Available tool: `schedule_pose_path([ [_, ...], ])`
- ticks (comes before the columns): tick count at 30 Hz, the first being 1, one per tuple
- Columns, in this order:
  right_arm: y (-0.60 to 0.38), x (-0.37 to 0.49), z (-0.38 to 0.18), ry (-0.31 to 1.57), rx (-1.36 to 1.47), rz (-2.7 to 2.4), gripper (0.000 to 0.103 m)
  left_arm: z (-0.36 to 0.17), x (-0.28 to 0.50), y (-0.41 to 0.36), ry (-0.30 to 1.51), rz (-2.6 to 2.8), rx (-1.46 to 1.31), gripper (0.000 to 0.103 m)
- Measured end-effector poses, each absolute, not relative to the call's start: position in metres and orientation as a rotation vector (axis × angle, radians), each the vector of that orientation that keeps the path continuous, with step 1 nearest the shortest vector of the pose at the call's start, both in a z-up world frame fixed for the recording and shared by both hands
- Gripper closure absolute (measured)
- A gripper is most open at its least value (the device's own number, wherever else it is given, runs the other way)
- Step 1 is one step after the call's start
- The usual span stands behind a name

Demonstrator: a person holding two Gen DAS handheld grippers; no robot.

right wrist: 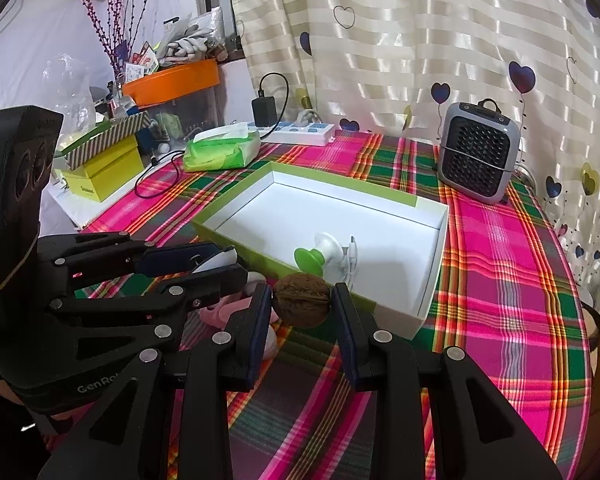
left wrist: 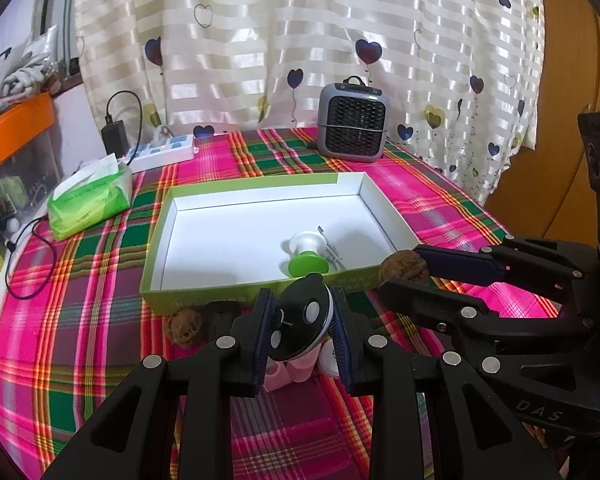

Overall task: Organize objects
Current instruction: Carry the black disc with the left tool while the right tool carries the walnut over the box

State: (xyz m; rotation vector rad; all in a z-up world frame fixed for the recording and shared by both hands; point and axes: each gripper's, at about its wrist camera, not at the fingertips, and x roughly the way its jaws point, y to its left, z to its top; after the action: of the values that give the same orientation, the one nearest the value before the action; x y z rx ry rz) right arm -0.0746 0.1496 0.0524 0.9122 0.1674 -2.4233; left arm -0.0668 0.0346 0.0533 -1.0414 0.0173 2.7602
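The left gripper (left wrist: 300, 320) jaws clamp a black disc (left wrist: 300, 322) just before the box (left wrist: 260, 280); the right gripper (right wrist: 302, 304) jaws pinch a walnut (right wrist: 302, 304) at the box's near wall.

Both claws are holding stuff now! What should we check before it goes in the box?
1. Left gripper clamped on the black-and-white disc: ok.
2. Right gripper clamped on the walnut: ok.
3. Free room on the white floor of the box: ok.
4. Green-and-white gadget already inside, to be avoided: ok.
5. Second walnut left on the cloth: not ok.
6. Grips firm enough to last: cannot tell.
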Motion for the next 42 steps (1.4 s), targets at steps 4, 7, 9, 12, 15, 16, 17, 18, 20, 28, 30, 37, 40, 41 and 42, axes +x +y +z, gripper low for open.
schedule_pose_path([
  [4,0.149,-0.077,0.053,0.168,0.909,-2.425,0.070,0.054,-0.070,0.034,0.021,2.766,-1.044,0.077],
  [7,0.148,-0.081,0.053,0.178,0.910,-2.427,0.070,0.054,-0.074,0.034,0.027,2.766,-1.050,0.077],
  [9,0.147,-0.083,0.053,0.182,0.911,-2.429,0.070,0.054,-0.077,0.034,0.032,2.767,-1.052,0.077],
  [12,0.146,-0.090,0.053,0.186,0.911,-2.434,0.070,0.055,-0.084,0.033,0.040,2.771,-1.055,0.077],
  [15,0.145,-0.096,0.052,0.186,0.913,-2.434,0.070,0.054,-0.090,0.033,0.042,2.774,-1.063,0.077],
  [16,0.145,-0.098,0.051,0.186,0.916,-2.432,0.070,0.053,-0.092,0.032,0.042,2.775,-1.067,0.077],
  [17,0.144,-0.100,0.050,0.186,0.920,-2.431,0.070,0.052,-0.094,0.032,0.043,2.776,-1.070,0.077],
  [18,0.144,-0.101,0.050,0.187,0.923,-2.431,0.070,0.052,-0.096,0.032,0.045,2.776,-1.074,0.077],
  [20,0.143,-0.105,0.049,0.193,0.925,-2.432,0.070,0.051,-0.100,0.031,0.049,2.775,-1.080,0.077],
  [28,0.141,-0.121,0.048,0.211,0.936,-2.443,0.070,0.049,-0.117,0.031,0.067,2.783,-1.083,0.077],
  [30,0.141,-0.126,0.047,0.213,0.939,-2.447,0.070,0.048,-0.123,0.032,0.074,2.783,-1.087,0.077],
  [37,0.141,-0.140,0.040,0.214,0.965,-2.458,0.070,0.043,-0.139,0.034,0.105,2.788,-1.106,0.077],
  [40,0.142,-0.147,0.036,0.213,0.973,-2.463,0.070,0.039,-0.146,0.034,0.113,2.785,-1.118,0.077],
  [41,0.143,-0.148,0.035,0.210,0.977,-2.464,0.070,0.038,-0.148,0.035,0.113,2.782,-1.123,0.077],
  [42,0.143,-0.150,0.033,0.206,0.980,-2.464,0.070,0.036,-0.150,0.035,0.110,2.779,-1.126,0.077],
])
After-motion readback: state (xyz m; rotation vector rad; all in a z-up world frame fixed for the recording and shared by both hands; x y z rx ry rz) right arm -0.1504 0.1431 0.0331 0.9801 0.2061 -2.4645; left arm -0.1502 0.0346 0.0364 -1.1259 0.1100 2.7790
